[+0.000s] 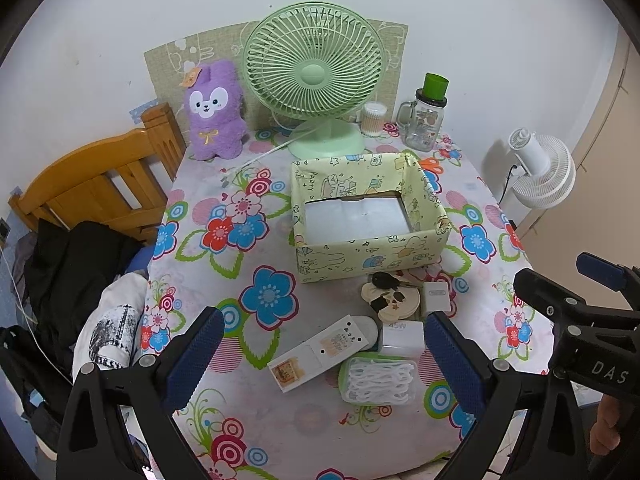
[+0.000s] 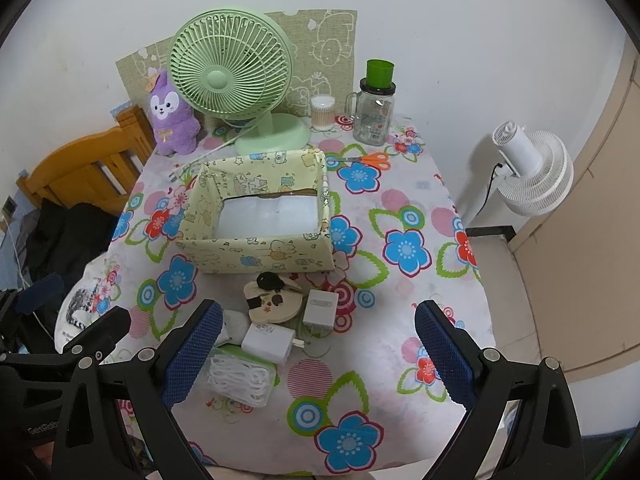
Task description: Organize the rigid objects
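A yellow patterned box [image 1: 368,256] [image 2: 256,254] stands open in the middle of the flowered table, with white lining inside. In front of it lie a white remote-like bar [image 1: 320,354], a 45W white charger [image 1: 402,338] [image 2: 268,338], a smaller white adapter [image 1: 438,294] [image 2: 320,308], a beige round panda piece [image 1: 394,300] [image 2: 274,300] and a pack of white floss picks [image 1: 378,380] [image 2: 240,378]. My left gripper [image 1: 320,364] is open above the bar. My right gripper [image 2: 318,356] is open, right of the charger; it also shows in the left wrist view [image 1: 560,292].
A green fan [image 1: 314,76] [image 2: 232,76], purple plush [image 1: 216,114] [image 2: 172,114], cotton-swab jar [image 1: 374,120] [image 2: 323,112] and glass mug [image 1: 426,120] [image 2: 374,114] line the back. Orange scissors [image 2: 368,160] lie behind the box. A wooden chair [image 1: 100,184] stands left, a white floor fan [image 2: 532,172] right.
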A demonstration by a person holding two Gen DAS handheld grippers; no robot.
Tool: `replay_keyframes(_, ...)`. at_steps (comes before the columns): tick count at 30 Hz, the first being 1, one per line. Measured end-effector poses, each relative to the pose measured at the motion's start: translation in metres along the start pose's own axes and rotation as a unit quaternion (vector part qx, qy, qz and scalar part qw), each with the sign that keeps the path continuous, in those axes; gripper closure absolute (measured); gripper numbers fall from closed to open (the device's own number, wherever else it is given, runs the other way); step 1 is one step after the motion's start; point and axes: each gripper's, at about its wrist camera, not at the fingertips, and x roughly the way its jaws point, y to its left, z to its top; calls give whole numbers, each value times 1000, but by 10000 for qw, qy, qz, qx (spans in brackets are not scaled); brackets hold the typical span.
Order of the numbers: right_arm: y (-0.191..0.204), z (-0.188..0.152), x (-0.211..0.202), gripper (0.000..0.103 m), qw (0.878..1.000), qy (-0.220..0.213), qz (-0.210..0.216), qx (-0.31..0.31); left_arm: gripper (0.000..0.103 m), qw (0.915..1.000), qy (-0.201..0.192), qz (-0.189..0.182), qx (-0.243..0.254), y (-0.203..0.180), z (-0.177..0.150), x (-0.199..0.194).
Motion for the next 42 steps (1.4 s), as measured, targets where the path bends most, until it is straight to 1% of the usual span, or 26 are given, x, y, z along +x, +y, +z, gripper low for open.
replay_keyframes(8,-1,0,0,5,10000,-59,9,37,2,10000,17,-37,35,4,0,2)
replay_keyframes(18,-1,-1,2,5,9998,-105,118,105,2,9999,71,4,107,3,3,8)
replay_keyframes(22,3,-1,-1,5,9994,-214,266,55,2,9999,78,-51,143,1,2,9)
replay_keyframes(25,8,-1,-1,5,9992,-286,261,-61,2,9998,79,-54,194,-1,2,11)
replay_keyframes(30,9,-2,3,5,9994,-233,244,-79,2,9997,108,-83,191,3,-1,15)
replay_keyframes(35,11,-8,15,5,9996,-119,230,-58,2,9994,293,-90,185,10,-9,30)
replay_keyframes(42,13,-20,39,5,9996,45,280,-65,2,9979,559,-217,257,18,-24,54)
